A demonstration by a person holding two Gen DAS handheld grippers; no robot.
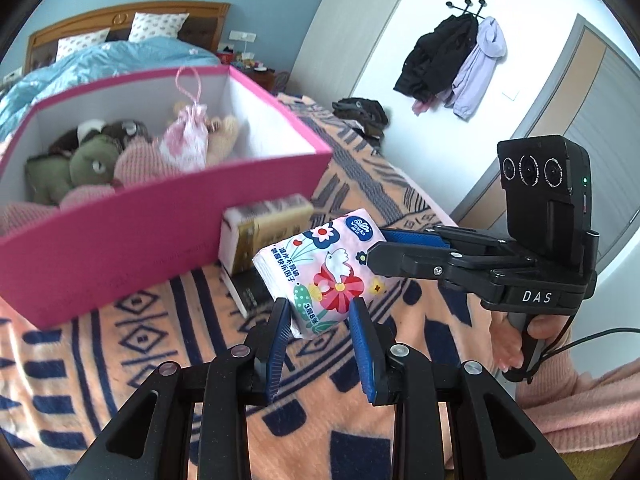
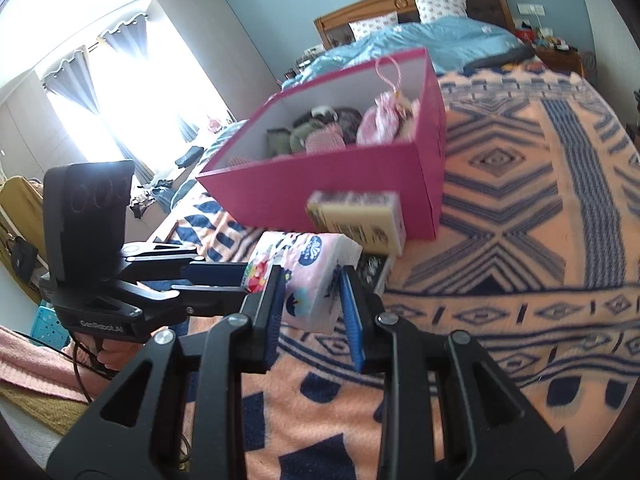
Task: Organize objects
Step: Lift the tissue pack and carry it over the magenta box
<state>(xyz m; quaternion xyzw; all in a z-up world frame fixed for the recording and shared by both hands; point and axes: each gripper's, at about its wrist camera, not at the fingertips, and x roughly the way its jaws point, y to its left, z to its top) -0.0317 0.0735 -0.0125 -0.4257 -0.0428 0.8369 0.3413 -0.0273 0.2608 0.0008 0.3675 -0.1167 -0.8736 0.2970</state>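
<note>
1. Blue-padded fingers (image 1: 282, 322) of the left gripper (image 1: 320, 312) sit either side of the lower end of a pink floral tissue pack (image 1: 326, 268); whether the pads press it or just bracket it can't be told from the left wrist view.
2. Right gripper (image 2: 312, 300) straddles the same tissue pack (image 2: 316, 280) from the other side. In the left wrist view its fingers (image 1: 404, 238) are clamped on the pack's right edge.
3. Pack look: soft plastic wrap, pink ground, red and white flowers, white dove, blue round logo, blue Chinese print. Tilted, held above the blanket, white tissue edges showing at one end.
4. Orange and navy patterned blanket (image 2: 520, 208) covers the surface below.
5. Just behind the pack: a yellow-and-white tissue pack (image 2: 360, 220) lying on a dark flat item (image 1: 250, 290); the latter is mostly hidden, so identity is unclear.
6. Behind that, touching or nearly so: a magenta open box (image 1: 168, 220), white inside. Contents: green and pink plush toys (image 1: 86, 164), a pink drawstring pouch (image 1: 186, 140), a beige plush half hidden behind it. Motion blur softens the box.
7. Far: bed with blue quilt (image 2: 432, 40), wooden headboard; jackets on a wall hook (image 1: 452, 60).
</note>
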